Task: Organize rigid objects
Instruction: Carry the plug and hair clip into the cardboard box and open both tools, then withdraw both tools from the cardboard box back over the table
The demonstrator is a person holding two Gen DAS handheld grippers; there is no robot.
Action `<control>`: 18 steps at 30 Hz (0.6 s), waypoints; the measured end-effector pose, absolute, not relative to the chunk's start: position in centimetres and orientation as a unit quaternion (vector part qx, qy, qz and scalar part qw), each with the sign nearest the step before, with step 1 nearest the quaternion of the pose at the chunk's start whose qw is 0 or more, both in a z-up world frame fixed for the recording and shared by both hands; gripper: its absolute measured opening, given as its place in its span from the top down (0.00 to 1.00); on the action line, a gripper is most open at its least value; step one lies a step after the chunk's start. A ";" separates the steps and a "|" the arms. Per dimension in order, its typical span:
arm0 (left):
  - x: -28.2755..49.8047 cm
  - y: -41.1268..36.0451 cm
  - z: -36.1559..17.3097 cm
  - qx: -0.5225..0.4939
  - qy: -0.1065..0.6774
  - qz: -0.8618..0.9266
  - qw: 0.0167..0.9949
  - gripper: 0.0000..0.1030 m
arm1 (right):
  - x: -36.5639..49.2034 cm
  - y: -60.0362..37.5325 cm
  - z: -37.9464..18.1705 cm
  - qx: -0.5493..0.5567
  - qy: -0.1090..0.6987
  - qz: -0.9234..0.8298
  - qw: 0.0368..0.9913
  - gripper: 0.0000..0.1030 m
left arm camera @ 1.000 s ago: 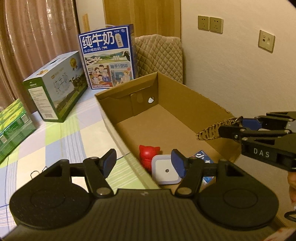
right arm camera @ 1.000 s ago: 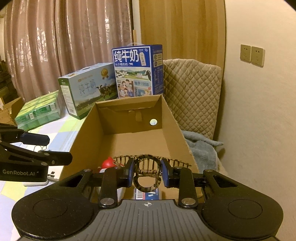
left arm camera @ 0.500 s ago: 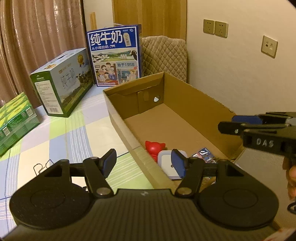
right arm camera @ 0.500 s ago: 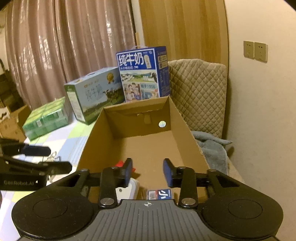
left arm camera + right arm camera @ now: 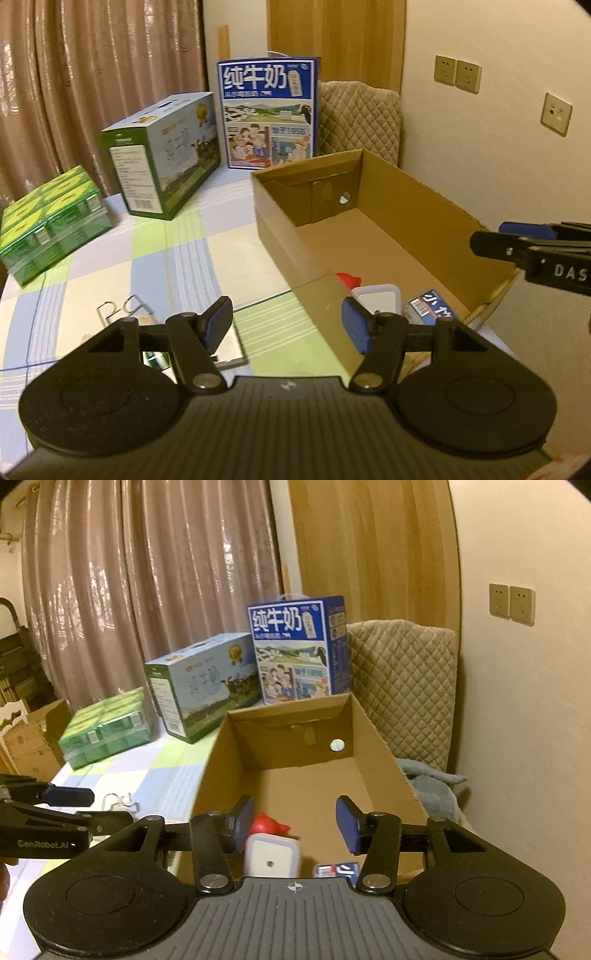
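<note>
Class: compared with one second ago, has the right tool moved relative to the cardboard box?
Yes. The right tool, now open, has drawn back and up from the cardboard box, no longer holding anything.

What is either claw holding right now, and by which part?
Nothing. The right claw is open over the cardboard box, and the left claw is open and empty too.

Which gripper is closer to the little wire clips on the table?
Left. The left gripper hovers just behind the wire clips at the cardboard box's outer wall. The right gripper is over the box, farther from them.
</note>
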State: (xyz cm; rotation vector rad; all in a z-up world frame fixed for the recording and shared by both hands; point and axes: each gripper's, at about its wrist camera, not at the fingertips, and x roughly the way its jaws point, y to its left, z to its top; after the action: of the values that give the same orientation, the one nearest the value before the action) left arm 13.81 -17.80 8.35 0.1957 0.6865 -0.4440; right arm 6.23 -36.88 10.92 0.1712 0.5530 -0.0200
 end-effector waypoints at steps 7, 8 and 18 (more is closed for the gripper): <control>12.5 -14.1 9.4 0.086 0.323 -0.193 0.923 0.40 | 4.9 -34.5 13.1 0.092 0.236 0.010 0.967 0.46; 12.3 -13.4 9.6 0.084 0.320 -0.188 0.925 0.39 | 4.7 -34.1 13.5 0.093 0.231 0.014 0.968 0.43; 10.9 -4.9 10.4 0.079 0.309 -0.119 0.940 0.28 | 4.2 -28.1 14.3 0.071 0.216 0.068 0.971 0.27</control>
State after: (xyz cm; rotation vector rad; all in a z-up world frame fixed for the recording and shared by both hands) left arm 10.90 -4.86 10.37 0.1605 0.6303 -0.2426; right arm 4.21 -28.15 14.31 0.1431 0.4364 0.1371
